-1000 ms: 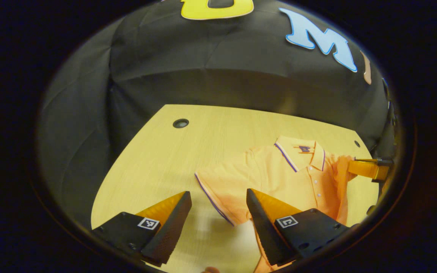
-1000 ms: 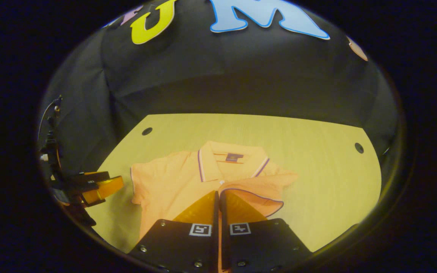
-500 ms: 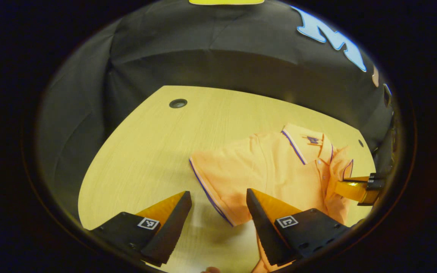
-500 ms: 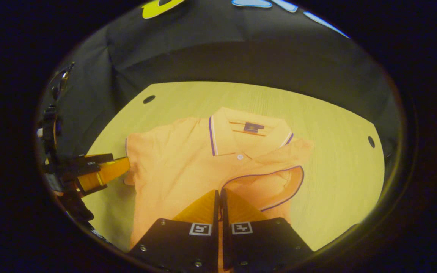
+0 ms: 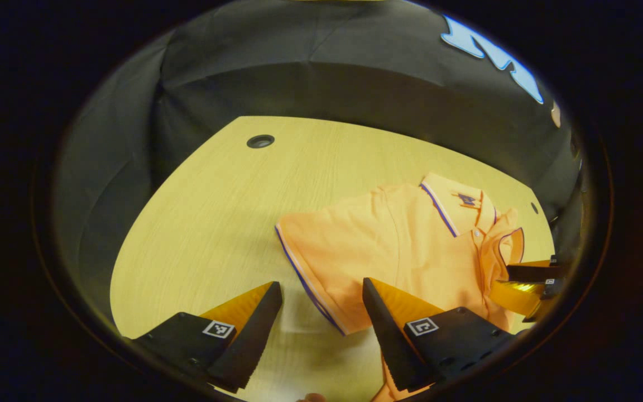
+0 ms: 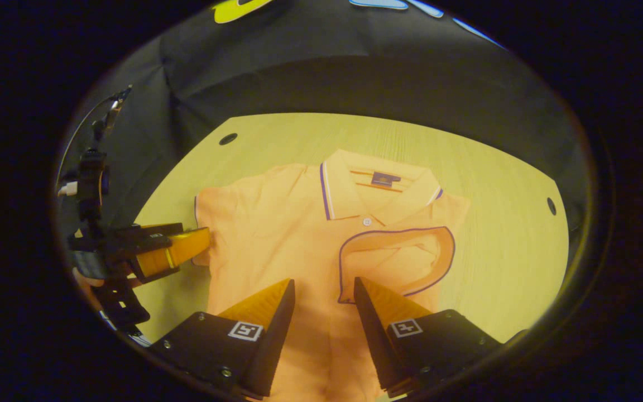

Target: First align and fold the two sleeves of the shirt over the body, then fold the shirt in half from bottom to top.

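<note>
On a pale wooden surface [image 6: 500, 184], orange shirt [image 6: 277, 234] with right sleeve [image 6: 397, 259] folded over; both tools [image 5: 321, 304] [image 6: 324, 304] spread apart above it.

shirt [image 6: 299, 251] hem (cut off below)

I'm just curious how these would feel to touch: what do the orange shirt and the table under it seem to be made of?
The shirt looks like soft matte knit cotton, probably piqué: it creases softly, and its collar has woven stripes. The table looks like pale wood or laminate with a smooth finish: fine straight grain lines run across it.
</note>
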Tool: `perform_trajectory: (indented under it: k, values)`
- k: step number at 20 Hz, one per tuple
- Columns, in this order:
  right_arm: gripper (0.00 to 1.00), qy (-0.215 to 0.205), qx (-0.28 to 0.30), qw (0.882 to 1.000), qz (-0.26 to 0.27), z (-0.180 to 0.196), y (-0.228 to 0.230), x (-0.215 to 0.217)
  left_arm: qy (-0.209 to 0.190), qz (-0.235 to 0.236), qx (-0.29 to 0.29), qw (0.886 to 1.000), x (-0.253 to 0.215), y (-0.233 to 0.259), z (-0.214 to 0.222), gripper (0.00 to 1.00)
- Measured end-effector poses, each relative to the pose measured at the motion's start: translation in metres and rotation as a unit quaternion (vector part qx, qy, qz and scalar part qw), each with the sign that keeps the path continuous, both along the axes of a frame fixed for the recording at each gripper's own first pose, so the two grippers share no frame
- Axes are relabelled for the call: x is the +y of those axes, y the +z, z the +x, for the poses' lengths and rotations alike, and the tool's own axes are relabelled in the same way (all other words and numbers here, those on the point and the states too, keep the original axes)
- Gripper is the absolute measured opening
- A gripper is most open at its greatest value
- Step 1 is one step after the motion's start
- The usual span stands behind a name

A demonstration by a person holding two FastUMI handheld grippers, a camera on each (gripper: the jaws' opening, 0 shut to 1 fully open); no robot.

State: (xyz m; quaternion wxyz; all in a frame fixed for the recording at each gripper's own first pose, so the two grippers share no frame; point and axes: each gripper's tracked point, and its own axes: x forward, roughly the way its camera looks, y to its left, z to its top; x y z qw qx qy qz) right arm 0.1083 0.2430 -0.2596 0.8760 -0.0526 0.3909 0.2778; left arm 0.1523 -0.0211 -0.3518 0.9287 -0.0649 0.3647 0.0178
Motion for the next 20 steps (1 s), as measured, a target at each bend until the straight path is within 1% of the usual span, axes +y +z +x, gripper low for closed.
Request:
perform_trajectory:
  k: [4,7,10,11,14,15,17,19,20]
  values:
    - [0.68,-0.005,-0.007,1.0,0.01,-0.004,0.011,-0.002,0.007,-0.005,0.006,1.0,-0.003,-0.006,0.0,0.96]
    - [0.68,-0.01,-0.012,1.0,0.014,-0.003,0.017,-0.005,0.004,0.012,0.013,1.0,-0.003,-0.008,0.002,0.95]
    - [0.68,-0.019,-0.011,1.0,0.018,-0.002,0.017,-0.009,-0.002,0.043,0.03,0.999,-0.001,-0.013,0.003,0.96]
    - [0.68,-0.023,-0.01,1.0,0.019,-0.002,0.018,-0.011,-0.003,0.042,0.026,0.999,-0.004,-0.011,0.006,0.95]
    - [0.68,-0.03,-0.009,0.999,0.019,-0.001,0.018,-0.015,-0.006,0.041,0.018,0.999,-0.003,-0.009,0.009,0.79]
    - [0.68,-0.032,-0.008,0.999,0.019,0.0,0.019,-0.017,-0.006,0.038,0.016,0.999,-0.002,-0.01,0.01,0.63]
    - [0.68,-0.036,-0.009,0.999,0.02,0.001,0.019,-0.019,-0.004,0.027,0.008,1.0,-0.001,-0.009,0.011,0.37]
    - [0.68,-0.038,-0.009,0.999,0.02,0.002,0.02,-0.021,-0.011,0.011,0.004,1.0,-0.003,-0.007,0.012,0.24]
    - [0.68,-0.039,-0.009,0.999,0.02,0.002,0.02,-0.021,-0.013,0.0,0.006,1.0,-0.003,-0.007,0.01,0.24]
